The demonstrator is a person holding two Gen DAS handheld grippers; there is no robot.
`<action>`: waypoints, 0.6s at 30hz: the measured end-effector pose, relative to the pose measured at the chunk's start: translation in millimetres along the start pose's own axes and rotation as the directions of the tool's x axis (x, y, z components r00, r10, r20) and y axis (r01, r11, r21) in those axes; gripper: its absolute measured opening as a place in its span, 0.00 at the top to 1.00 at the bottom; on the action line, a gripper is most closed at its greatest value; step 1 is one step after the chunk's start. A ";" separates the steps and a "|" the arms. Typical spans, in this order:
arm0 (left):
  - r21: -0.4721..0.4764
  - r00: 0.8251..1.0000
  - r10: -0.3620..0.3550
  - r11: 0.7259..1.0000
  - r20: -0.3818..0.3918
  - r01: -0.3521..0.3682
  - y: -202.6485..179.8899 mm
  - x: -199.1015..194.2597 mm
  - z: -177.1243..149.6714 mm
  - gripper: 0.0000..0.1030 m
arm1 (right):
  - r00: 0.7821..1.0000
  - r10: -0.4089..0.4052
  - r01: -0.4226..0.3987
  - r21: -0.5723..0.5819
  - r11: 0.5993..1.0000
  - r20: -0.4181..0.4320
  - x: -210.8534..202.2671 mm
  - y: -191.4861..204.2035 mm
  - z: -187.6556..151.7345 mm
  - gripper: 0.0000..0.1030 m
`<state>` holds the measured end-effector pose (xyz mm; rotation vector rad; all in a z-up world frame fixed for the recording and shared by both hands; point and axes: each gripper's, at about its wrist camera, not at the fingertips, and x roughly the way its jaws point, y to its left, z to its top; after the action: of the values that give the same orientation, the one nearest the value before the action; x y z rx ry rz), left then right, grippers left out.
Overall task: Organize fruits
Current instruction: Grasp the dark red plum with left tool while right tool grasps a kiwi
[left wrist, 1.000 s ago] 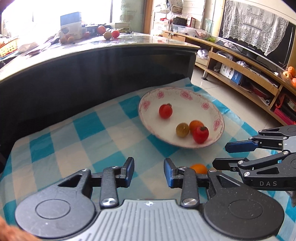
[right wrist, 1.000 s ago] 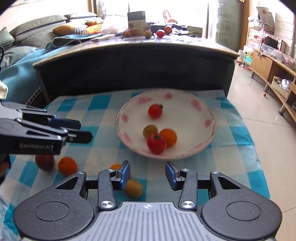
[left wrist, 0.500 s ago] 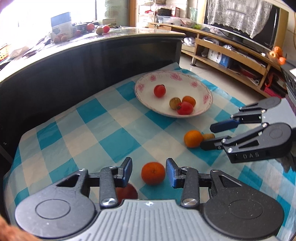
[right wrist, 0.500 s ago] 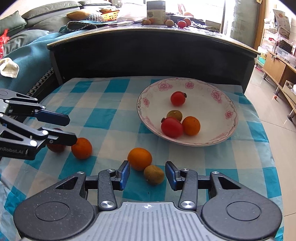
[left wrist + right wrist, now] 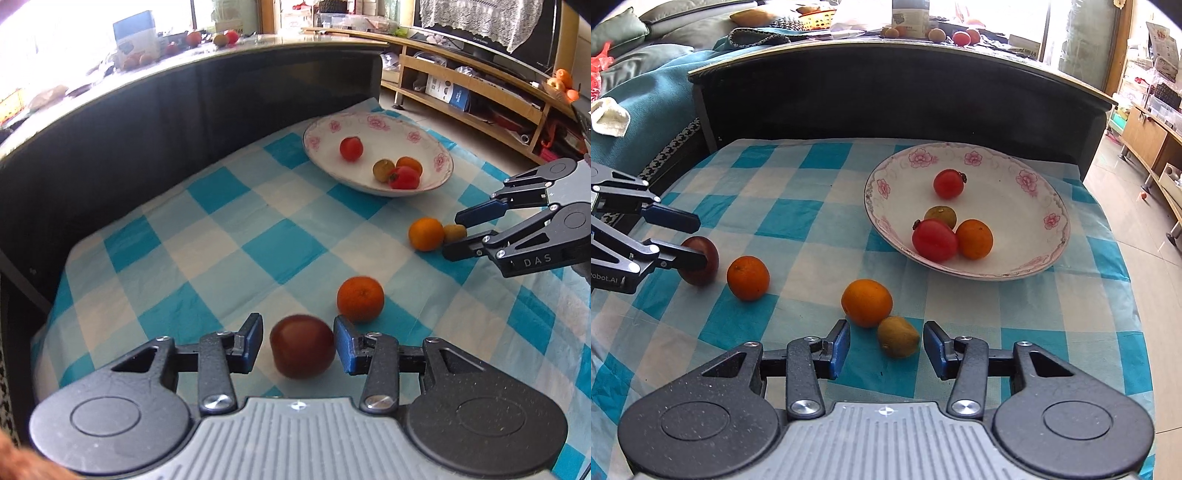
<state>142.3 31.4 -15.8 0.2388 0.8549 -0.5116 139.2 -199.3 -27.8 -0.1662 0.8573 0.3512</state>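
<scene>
Bright window [image 5: 55, 40] behind dark headboard [image 5: 886, 99]. Wooden shelving [image 5: 480, 96] along right wall, tiled floor [image 5: 1137, 229], teal sofa [image 5: 646, 85] at left.

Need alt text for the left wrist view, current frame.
Open left gripper straddles a dark red fruit on a blue checked cloth. Beyond lie two oranges, the right gripper, and a floral plate holding four fruits.

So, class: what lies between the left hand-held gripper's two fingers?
A dark red fruit sits between the open left hand-held gripper fingers, seen in the left wrist view.
</scene>
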 end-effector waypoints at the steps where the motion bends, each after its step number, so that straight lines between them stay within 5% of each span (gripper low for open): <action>1: -0.006 1.000 -0.014 1.000 -0.008 0.014 0.4 1.1 -1.5 0.49 | 1.000 0.001 -0.001 -0.003 1.000 -0.003 1.1 0.7 0.6 0.61; 18: 0.019 0.997 -0.050 0.999 -0.061 0.051 -16.7 18.8 -10.7 0.46 | 0.999 -0.002 0.000 -0.056 0.998 -0.040 6.2 8.2 -0.7 0.62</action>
<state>136.8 15.1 -37.1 0.2533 0.9165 -0.5629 139.4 -190.5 -33.1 -0.2261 0.8874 0.3723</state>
